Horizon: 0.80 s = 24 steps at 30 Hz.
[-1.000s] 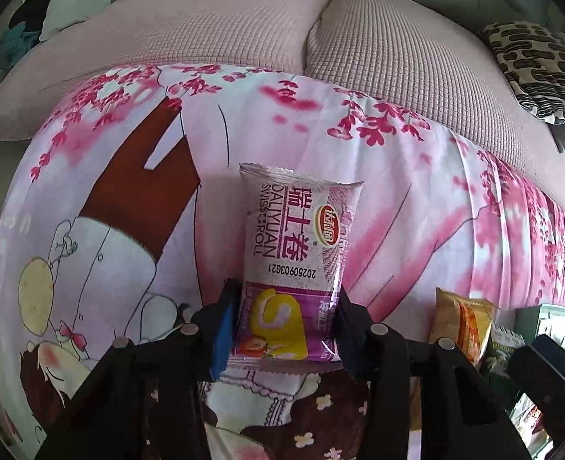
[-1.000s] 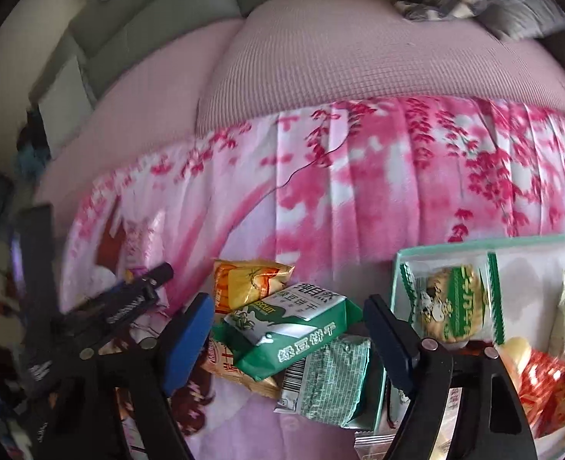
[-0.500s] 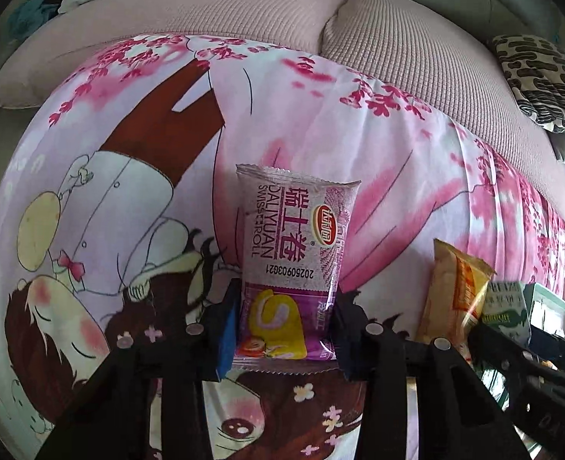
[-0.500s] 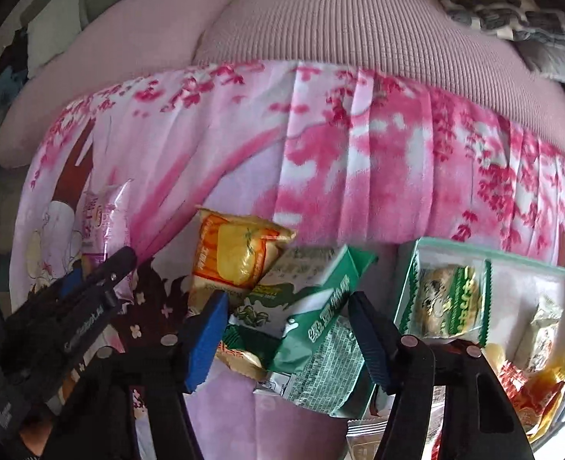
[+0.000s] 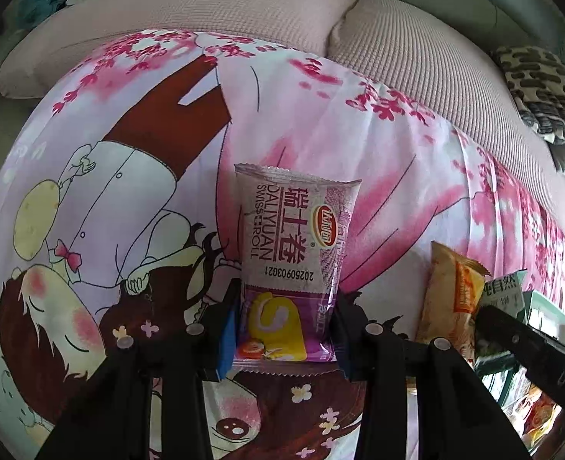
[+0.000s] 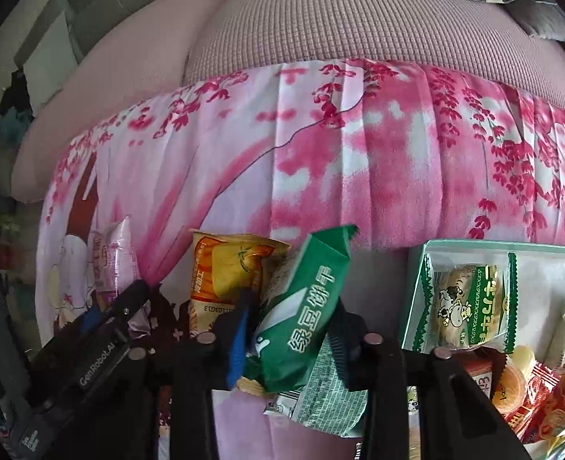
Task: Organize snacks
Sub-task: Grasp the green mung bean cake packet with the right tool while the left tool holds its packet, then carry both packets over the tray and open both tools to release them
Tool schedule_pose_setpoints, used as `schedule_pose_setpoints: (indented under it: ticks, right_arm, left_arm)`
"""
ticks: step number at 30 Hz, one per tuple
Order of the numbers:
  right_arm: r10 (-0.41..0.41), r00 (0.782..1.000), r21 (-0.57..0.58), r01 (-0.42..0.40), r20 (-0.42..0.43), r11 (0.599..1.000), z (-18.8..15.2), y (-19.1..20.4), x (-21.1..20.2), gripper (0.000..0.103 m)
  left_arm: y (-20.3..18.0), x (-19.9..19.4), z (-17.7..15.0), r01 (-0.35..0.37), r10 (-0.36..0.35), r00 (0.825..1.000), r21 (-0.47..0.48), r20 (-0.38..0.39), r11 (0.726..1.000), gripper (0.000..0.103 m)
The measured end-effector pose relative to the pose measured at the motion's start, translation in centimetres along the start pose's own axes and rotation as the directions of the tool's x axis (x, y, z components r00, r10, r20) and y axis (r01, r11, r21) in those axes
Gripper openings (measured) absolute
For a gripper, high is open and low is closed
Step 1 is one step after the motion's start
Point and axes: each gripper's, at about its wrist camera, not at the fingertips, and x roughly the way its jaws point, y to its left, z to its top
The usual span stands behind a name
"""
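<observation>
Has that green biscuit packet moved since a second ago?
Yes. The green biscuit packet lay flat on the pile beside the tray; now it stands tilted, its top end raised above the orange snack packet, with the right gripper closing on it.

Purple-and-yellow roll packet (image 5: 290,264), green biscuit packet (image 6: 301,314), orange packet (image 6: 229,272), pink blossom-print cloth (image 6: 359,161).

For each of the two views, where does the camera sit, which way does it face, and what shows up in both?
Left wrist: on the left hand-held gripper, facing steeply down at the pink sheet; its jaws grip the purple Swiss roll pack.
Right wrist: on the right hand-held gripper, facing down at the snack pile; jaws closing on the green biscuit pack, beside the snack box.
Shared: the orange snack pack, the Swiss roll pack, the sheet.
</observation>
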Motion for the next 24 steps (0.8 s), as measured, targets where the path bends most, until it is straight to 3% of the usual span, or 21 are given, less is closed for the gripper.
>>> schedule_pose_setpoints:
  ticks: [6,14,19,24]
  right_arm:
    - [0.031,0.998,-0.047,-0.028,0.049,0.998,-1.1,0.4,-2.0,0.026]
    - [0.084,0.990,-0.071,-0.076,0.110,0.995,-2.6,-1.0,-6.7,0.026]
    - [0.037,0.985,-0.021,-0.034,0.167,0.999,-3.9,-6.2,-10.4,0.026]
    - [-0.031,0.980,0.089,0.014,0.197,0.996,-5.2,-13.4,-12.7,0.026]
  left_arm:
    - [-0.1,-0.6,-0.9,-0.007,0.007,1.000,-0.004,0.014,1.000,0.041]
    - [-0.9,-2.6,-2.2,0.006,-0.006,1.000,-0.004,0.026,1.000,0.040]
    - [-3.7,-5.1,-3.0,0.041,-0.043,0.998,0.049,0.049,0.998,0.040]
    - [-9.2,-7.6,-4.5,0.102,-0.114,0.991,0.171,0.064,0.980,0.040]
